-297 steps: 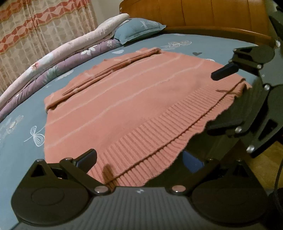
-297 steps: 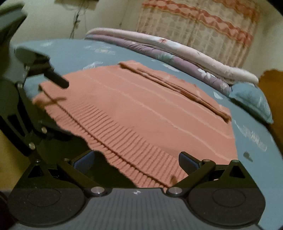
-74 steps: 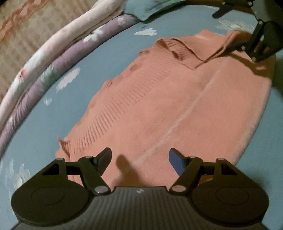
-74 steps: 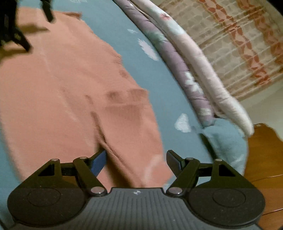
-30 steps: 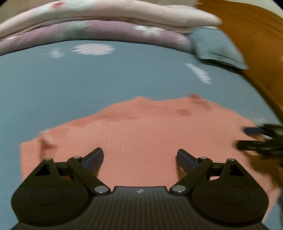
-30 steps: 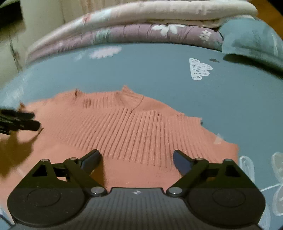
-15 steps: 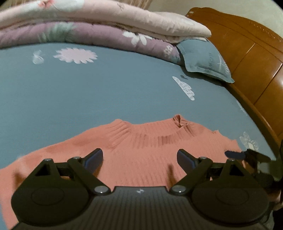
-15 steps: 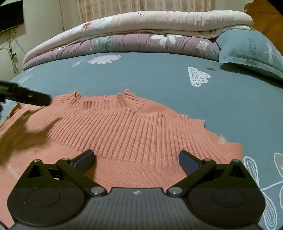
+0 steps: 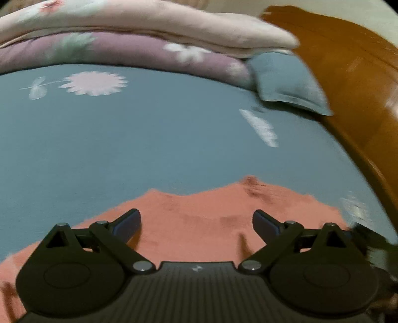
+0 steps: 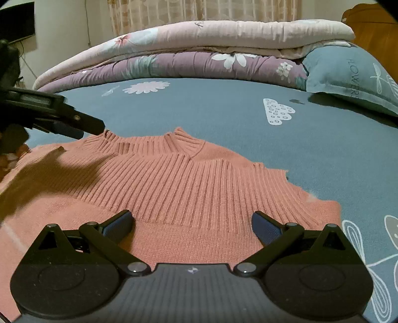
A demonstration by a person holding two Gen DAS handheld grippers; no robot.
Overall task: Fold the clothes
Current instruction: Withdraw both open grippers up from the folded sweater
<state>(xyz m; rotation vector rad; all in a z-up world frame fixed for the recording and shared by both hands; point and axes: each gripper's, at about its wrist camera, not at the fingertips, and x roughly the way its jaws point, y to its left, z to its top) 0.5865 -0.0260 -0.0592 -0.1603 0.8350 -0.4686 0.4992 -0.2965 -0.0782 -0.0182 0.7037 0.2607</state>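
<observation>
Sweater: a salmon-pink knit sweater [image 10: 174, 179] lies folded on the bed, its ribbed band and collar turned toward the far bedding; in the left wrist view it [image 9: 211, 218] shows blurred, low in the frame.
Ribbing: a wide ribbed strip runs across the top layer, with a plain knit strip nearer the right camera.
Right hand-held gripper: the right hand-held gripper [image 10: 191, 223] sits low over the near part of the sweater, fingers wide apart, nothing between them — whether the tips touch the knit I cannot tell.
Left hand-held gripper: the left hand-held gripper [image 9: 196, 221] is likewise spread wide and empty above the sweater; from the right wrist view it [image 10: 74, 125] reaches in from the left, close to the collar edge, casting a shadow on the knit.
Bed: the sweater rests on a blue-grey bedsheet [image 10: 223, 119] printed with white flowers and a cloud.
Bedding: a folded purple floral quilt [image 10: 186, 67] with a pale pink quilt [image 10: 211, 34] on top lies along the far side.
Pillow: a blue pillow [image 10: 348, 74] is at the far right — just beside the quilts.
Headboard: a brown wooden headboard [image 9: 348, 74] stands to the right.
Curtain: a patterned curtain [image 10: 199, 10] hangs behind the quilts.
</observation>
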